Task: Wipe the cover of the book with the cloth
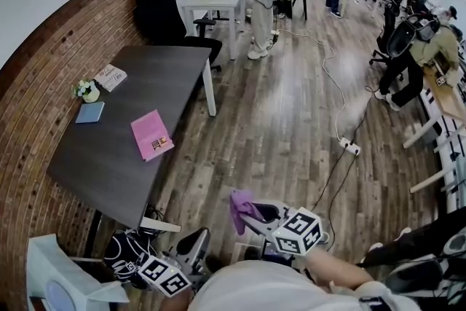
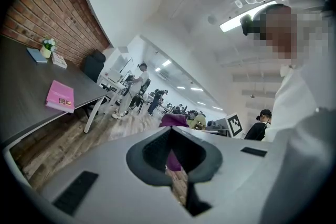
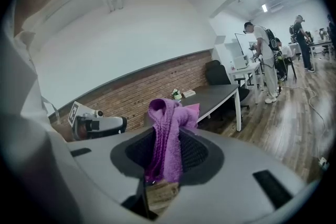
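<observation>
A pink book (image 1: 151, 135) lies flat on the dark table (image 1: 109, 164) to my left, and it shows again in the left gripper view (image 2: 60, 96). My right gripper (image 1: 247, 213) is well off the table, above the wooden floor, shut on a purple cloth (image 1: 239, 205). In the right gripper view the cloth (image 3: 169, 113) stands up, pinched between the jaws of the right gripper (image 3: 164, 139). My left gripper (image 1: 199, 237) is low beside my body, also away from the table. Its jaws (image 2: 169, 131) are shut with nothing in them.
On the table's far end sit a blue notebook (image 1: 89, 112), a small flower pot (image 1: 89, 90) and another book (image 1: 110, 76). A brick wall runs behind the table. A black office chair (image 1: 164, 14) stands at its far end. People stand and sit farther back, and a power strip (image 1: 351, 148) lies on the floor.
</observation>
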The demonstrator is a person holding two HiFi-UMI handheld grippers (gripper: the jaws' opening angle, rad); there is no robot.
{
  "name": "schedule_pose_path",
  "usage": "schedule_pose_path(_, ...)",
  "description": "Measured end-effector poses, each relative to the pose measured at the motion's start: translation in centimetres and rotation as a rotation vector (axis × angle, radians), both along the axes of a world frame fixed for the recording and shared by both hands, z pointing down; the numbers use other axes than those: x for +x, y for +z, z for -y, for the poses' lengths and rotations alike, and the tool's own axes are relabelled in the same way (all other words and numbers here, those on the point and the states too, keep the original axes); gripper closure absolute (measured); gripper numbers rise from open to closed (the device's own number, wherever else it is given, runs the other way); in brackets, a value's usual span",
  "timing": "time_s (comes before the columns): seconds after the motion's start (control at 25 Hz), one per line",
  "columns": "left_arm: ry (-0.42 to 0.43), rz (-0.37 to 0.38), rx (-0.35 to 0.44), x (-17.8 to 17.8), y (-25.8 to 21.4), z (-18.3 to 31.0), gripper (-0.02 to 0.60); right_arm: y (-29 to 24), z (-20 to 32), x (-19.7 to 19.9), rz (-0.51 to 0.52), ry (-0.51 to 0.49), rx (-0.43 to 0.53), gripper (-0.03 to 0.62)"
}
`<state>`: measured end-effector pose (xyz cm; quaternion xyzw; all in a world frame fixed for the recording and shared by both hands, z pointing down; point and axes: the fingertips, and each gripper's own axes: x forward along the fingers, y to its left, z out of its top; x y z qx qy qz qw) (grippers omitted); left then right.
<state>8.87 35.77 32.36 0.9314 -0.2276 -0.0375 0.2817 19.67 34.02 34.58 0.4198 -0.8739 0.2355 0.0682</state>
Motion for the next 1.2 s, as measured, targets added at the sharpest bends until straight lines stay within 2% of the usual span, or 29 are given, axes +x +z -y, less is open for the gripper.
schedule_pose_path(0.56, -0.059, 0.006, 0.006, 2.2, 0.6, 0.1, 0.574, 1.2, -0.1, 2.5, 0.027, -0.041, -0.021, 0.468)
schedule_pose_path(0.84, -0.110, 0.022, -0.009, 0.9, 0.9, 0.6, 0.574, 1.9, 1.1, 1.7, 0.031, -0.080, -0.053, 0.468)
schedule_pose_path(1.2, -0.110, 0.020, -0.012, -2.3, 1.1, 5.3, 0.574, 2.1, 4.7, -1.5, 0.006, -0.088, -0.080, 0.468)
